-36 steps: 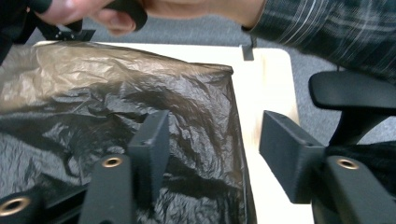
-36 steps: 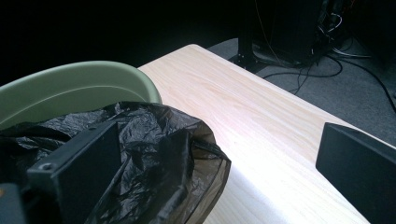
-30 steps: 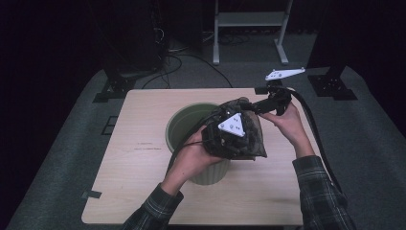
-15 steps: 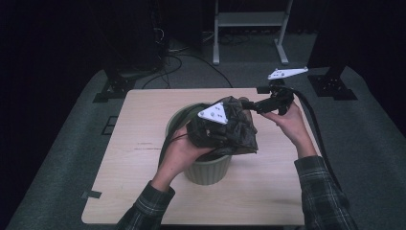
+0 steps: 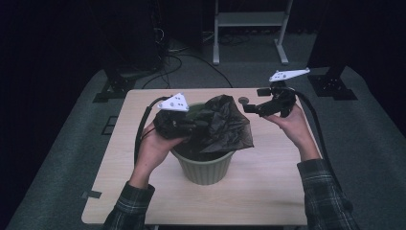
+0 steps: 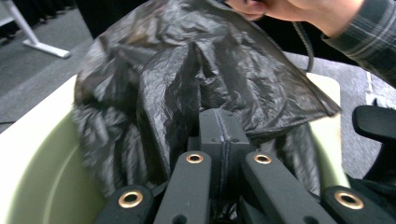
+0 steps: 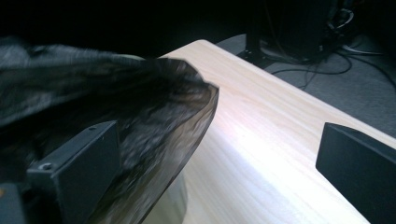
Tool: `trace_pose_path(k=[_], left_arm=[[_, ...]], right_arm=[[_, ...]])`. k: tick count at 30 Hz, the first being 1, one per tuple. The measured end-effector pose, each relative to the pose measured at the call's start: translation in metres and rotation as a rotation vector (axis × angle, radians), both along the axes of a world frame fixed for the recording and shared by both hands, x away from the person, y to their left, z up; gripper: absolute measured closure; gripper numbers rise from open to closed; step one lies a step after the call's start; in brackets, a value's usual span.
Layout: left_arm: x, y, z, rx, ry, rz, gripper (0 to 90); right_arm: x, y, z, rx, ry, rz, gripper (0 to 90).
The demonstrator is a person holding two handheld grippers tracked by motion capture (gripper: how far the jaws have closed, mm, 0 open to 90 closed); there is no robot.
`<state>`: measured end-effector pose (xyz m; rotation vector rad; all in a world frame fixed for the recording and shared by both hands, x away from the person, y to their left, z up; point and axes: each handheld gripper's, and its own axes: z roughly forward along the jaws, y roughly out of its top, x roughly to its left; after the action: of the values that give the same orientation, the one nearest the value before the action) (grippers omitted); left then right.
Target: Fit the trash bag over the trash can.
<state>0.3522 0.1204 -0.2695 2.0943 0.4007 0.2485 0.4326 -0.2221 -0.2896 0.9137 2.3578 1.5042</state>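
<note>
Plastic, thin and limp: the black bag (image 5: 222, 125) draped over the green bin (image 5: 203, 165) at the surface's centre. My left gripper (image 5: 178, 125) had clamped its nine-o'clock edge; right gripper (image 5: 258, 108) jaws stood open at two o'clock. Hems grip best.

Setting: a recording studio or laboratory test station, not a home. A small light wooden table (image 5: 268, 191) stands alone on grey carpet (image 5: 62, 167), surrounded by black drapes or dark walls. Black stand feet (image 5: 112, 88) rest on the carpet at the far left and far right of the table. Loose cables (image 5: 177, 57) run across the floor at the far side. A pale metal rack frame (image 5: 249, 21) stands beyond the table.
</note>
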Motion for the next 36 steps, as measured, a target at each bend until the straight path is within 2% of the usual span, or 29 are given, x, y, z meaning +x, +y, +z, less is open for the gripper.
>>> trace_pose_path(k=[2, 6, 15, 20, 25, 28, 31, 33, 34, 36], left_arm=[[0.001, 0.009, 0.000, -0.012, -0.001, 0.024, 90.0], [0.005, 0.029, -0.001, -0.034, 0.004, 0.068, 90.0], [0.007, 0.069, -0.006, -0.070, 0.020, 0.151, 90.0], [0.008, 0.082, -0.013, -0.077, 0.037, 0.176, 90.0], [0.009, 0.084, -0.016, -0.078, 0.046, 0.180, 90.0], [0.009, 0.083, -0.017, -0.080, 0.048, 0.178, 90.0], [0.010, 0.083, -0.016, -0.079, 0.048, 0.177, 90.0], [0.010, 0.083, -0.016, -0.081, 0.050, 0.177, 90.0], [0.010, 0.083, -0.015, -0.081, 0.050, 0.178, 90.0], [0.010, 0.083, -0.015, -0.084, 0.050, 0.178, 90.0]], right_arm=[[-0.002, 0.000, 0.000, -0.005, 0.003, 0.002, 0.0], [-0.007, -0.004, -0.002, 0.013, 0.008, 0.040, 0.0], [-0.015, -0.007, -0.003, 0.032, 0.008, 0.067, 0.0], [-0.023, -0.006, 0.000, 0.040, -0.001, 0.091, 0.0], [-0.028, -0.004, 0.003, 0.061, -0.008, 0.132, 1.2], [-0.029, -0.001, 0.003, 0.069, -0.010, 0.165, 8.1], [-0.031, 0.005, 0.003, 0.064, -0.014, 0.206, 20.1], [-0.032, 0.008, 0.002, 0.065, -0.018, 0.243, 32.5], [-0.032, 0.009, 0.002, 0.055, -0.023, 0.255, 43.1], [-0.033, 0.011, 0.002, 0.049, -0.024, 0.286, 56.6]])
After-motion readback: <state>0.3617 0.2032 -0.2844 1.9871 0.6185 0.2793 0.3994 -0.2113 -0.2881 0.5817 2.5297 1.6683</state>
